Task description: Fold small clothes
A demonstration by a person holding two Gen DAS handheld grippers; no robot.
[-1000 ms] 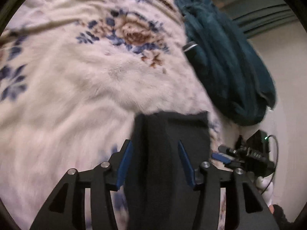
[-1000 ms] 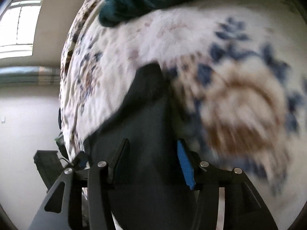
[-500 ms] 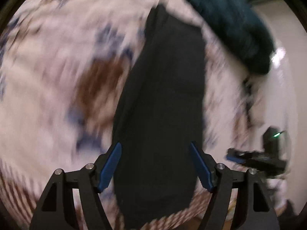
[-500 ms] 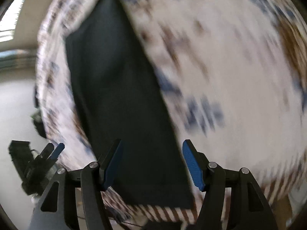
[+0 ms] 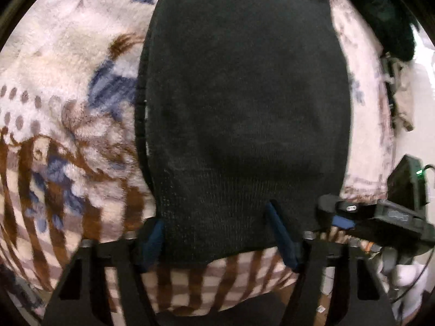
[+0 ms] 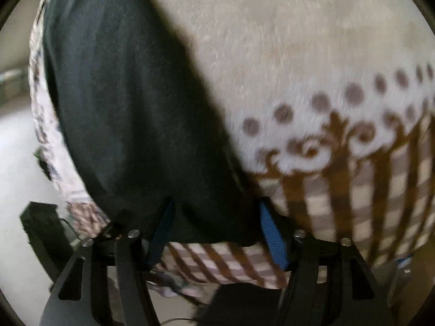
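Observation:
A black knit garment (image 5: 242, 103) lies flat as a long folded strip on a fluffy cream blanket with blue and brown flowers (image 5: 62, 125). It also shows in the right wrist view (image 6: 130, 103), running up to the left. My left gripper (image 5: 217, 231) is open, its blue pads either side of the garment's near end. My right gripper (image 6: 214, 225) is open too, straddling the near corner of the garment. Neither grips the cloth. The other gripper's black body (image 5: 380, 214) shows at the right in the left wrist view.
A dark teal cloth (image 5: 386, 13) lies at the blanket's far right. The blanket's checked brown border (image 6: 353, 203) hangs over the near edge. A black device with a green light (image 5: 407, 182) stands at the right, a pale floor beyond.
Both grippers have let go of the black garment and opened, then pulled back toward its near end at the blanket's edge. The garment now lies stretched out flat.

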